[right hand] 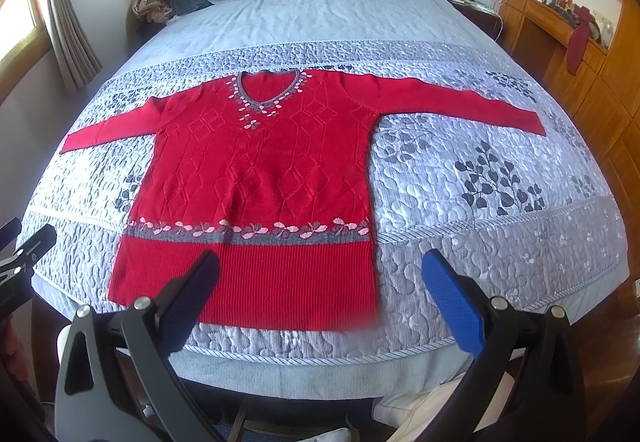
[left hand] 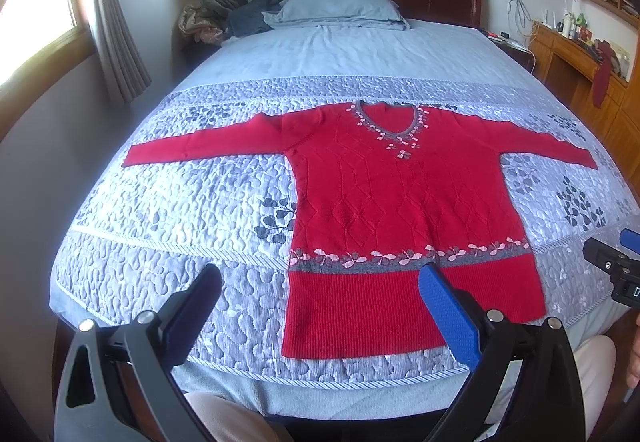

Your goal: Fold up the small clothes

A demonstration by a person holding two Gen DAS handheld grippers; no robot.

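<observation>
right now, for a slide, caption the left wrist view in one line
Open left tongs hover over the hem of a red sweater laid flat, sleeves spread, on a quilted bed.

- Left hand-held gripper [left hand: 320, 306]: black frame of angled struts with triangular cut-outs; round silver fasteners at the pivots.
- Its fingers differ: one carries a black pad [left hand: 200, 302], the other a blue textured pad [left hand: 450, 316].
- Right hand-held gripper [right hand: 320, 292]: same build, with black struts, silver fasteners and one black and one blue pad [right hand: 452, 300].
- Person: light beige trousers [left hand: 236, 418], seen below both frames.
</observation>
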